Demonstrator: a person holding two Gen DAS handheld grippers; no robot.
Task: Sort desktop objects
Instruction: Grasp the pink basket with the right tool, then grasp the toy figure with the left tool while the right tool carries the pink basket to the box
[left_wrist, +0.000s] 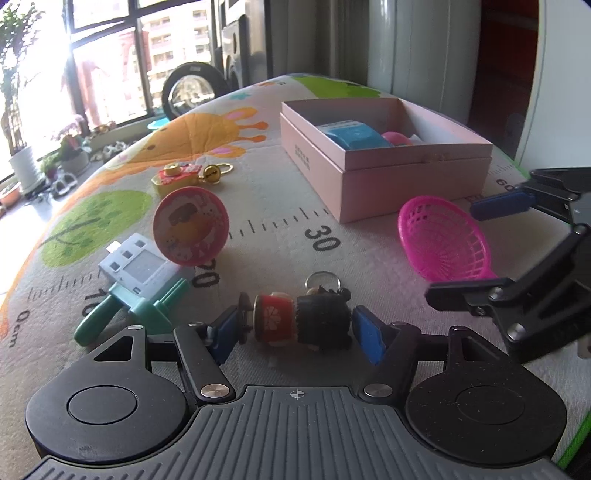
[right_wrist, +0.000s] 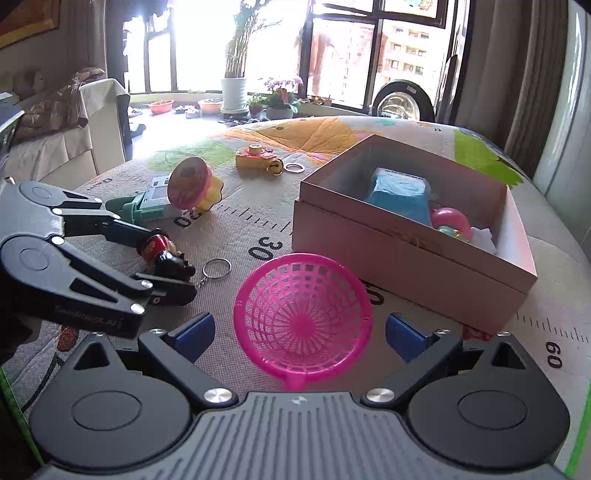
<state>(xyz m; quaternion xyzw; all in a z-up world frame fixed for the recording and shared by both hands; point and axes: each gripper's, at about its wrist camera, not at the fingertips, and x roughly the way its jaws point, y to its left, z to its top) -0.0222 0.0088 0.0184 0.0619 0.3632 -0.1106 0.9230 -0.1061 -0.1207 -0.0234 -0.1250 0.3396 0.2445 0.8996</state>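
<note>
Straddling the doll keychain (left_wrist: 303, 319), the left hand-held gripper (left_wrist: 299, 332) looks barely closed; light, hard, best squeezed mid-body. Right hand-held gripper (right_wrist: 301, 332) gapes around the flimsy basket (right_wrist: 301, 314).

The right tool (right_wrist: 297, 334) brackets the pink basket (right_wrist: 301, 314), with bare desk (right_wrist: 240, 229) ahead in mid-frame; the pink box (right_wrist: 406, 254) walls off the right. At frame left, the left tool (right_wrist: 162, 262) and its doll keychain (right_wrist: 164, 253) block passage
</note>
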